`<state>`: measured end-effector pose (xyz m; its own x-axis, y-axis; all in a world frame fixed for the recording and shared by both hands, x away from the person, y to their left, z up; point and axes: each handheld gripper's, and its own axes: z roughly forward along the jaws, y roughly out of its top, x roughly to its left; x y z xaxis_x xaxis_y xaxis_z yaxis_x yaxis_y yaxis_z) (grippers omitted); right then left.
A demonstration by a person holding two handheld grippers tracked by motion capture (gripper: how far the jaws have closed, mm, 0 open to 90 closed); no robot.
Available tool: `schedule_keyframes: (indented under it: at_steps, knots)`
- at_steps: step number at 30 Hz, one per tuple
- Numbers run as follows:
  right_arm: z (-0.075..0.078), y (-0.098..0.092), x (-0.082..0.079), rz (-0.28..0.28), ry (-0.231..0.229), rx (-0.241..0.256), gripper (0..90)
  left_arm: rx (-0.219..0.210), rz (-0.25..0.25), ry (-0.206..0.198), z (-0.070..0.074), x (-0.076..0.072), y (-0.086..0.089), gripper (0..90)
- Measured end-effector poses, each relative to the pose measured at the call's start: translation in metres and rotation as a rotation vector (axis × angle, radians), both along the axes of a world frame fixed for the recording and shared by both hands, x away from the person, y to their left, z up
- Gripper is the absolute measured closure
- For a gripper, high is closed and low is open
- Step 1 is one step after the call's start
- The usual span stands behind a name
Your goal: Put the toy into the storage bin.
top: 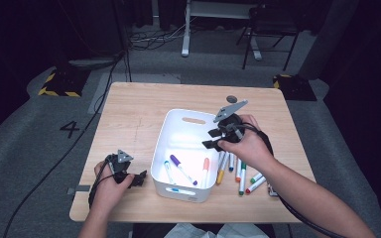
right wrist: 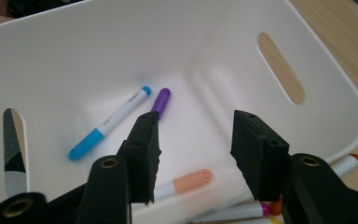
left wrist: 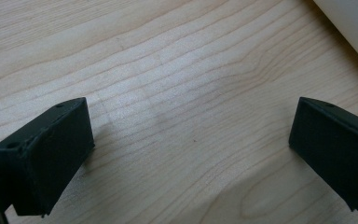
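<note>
The right claw point(right wrist: 193, 154), jaws apart and empty, hovers at lower centre over the peach-capped white marker point(right wrist: 189, 183) lying in the white plastic bin point(right wrist: 335, 100): light, stiff, slippery, best pinched mid-barrel; left claw point(left wrist: 191, 154) rests open on the wooden surface point(left wrist: 168, 70).

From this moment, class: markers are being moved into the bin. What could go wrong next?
1. The right hand-held gripper hangs open over the bin's right rim; coming down for the loose markers beside it, it might knock the wall and shift the bin.
2. Those markers lie packed against each other, so the jaws may pinch two at once or flick one away.
3. The left hand-held gripper rests open beside the bin, not steadying it.
</note>
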<state>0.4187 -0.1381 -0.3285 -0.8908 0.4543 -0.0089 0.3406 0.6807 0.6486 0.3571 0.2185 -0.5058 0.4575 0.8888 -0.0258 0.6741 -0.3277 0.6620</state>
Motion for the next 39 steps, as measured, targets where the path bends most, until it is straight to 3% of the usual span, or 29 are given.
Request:
schedule_keyframes:
  at_steps: [4, 10, 17, 24, 29, 39]
  knots:
    - [-0.002, -0.019, 0.004, -0.041, -0.025, -0.012, 53.2, 0.001, -0.001, 0.0, 0.0, 0.0, 0.0, 0.1]
    - [-0.003, -0.044, 0.007, -0.099, -0.015, 0.036, 54.6, -0.001, -0.001, 0.001, 0.0, 0.0, 0.0, 0.1]
    - [-0.009, -0.071, 0.017, -0.181, -0.017, 0.048, 55.4, -0.001, -0.001, 0.001, 0.0, 0.0, 0.0, 0.1]
    - [-0.028, -0.092, 0.027, -0.238, 0.007, 0.024, 55.6, -0.001, -0.001, 0.0, 0.0, 0.0, 0.0, 0.1]
    - [-0.051, -0.101, 0.025, -0.258, 0.028, -0.042, 54.3, -0.001, -0.007, 0.005, 0.0, 0.001, 0.0, 0.1]
    - [-0.091, -0.116, 0.021, -0.285, 0.088, -0.08, 53.5, 0.001, -0.009, 0.007, 0.0, 0.001, 0.0, 0.1]
